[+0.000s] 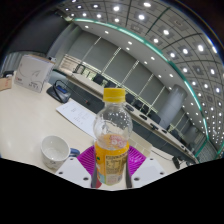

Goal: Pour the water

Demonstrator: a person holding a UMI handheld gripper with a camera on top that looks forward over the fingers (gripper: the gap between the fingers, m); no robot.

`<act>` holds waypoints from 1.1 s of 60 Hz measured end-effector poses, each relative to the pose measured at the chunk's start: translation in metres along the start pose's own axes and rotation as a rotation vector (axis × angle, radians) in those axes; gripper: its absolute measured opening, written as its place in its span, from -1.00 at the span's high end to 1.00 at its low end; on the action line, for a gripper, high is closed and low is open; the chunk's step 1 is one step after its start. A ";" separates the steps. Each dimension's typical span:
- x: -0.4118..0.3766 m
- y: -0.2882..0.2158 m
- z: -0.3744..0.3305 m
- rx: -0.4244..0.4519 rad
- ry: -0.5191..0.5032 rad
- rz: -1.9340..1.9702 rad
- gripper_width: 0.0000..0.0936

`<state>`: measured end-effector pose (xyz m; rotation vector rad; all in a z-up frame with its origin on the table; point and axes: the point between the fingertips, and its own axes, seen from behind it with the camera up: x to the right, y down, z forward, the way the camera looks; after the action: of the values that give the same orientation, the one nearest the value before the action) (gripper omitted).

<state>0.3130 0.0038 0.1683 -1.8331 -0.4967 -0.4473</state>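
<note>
A clear plastic bottle (113, 138) with a yellow cap and an orange label stands upright between my fingers, lifted in front of the camera. My gripper (112, 166) is shut on the bottle's lower body, with the magenta pads (85, 158) pressed against both of its sides. A white paper cup (54, 152) stands on the pale table (25, 125) just left of the left finger, its mouth open upward. The cup's inside is not visible enough to tell its contents.
A sheet of paper (76, 115) lies on the table behind the bottle. A white box (33, 72) sits at the far left, with a dark bag (60, 92) beside it. A ceiling with rows of lights fills the space above.
</note>
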 end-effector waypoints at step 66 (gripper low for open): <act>-0.026 0.076 -0.084 -0.279 -0.183 0.531 -0.84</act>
<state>0.3269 -0.1010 0.1193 -2.1908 -0.0535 0.0170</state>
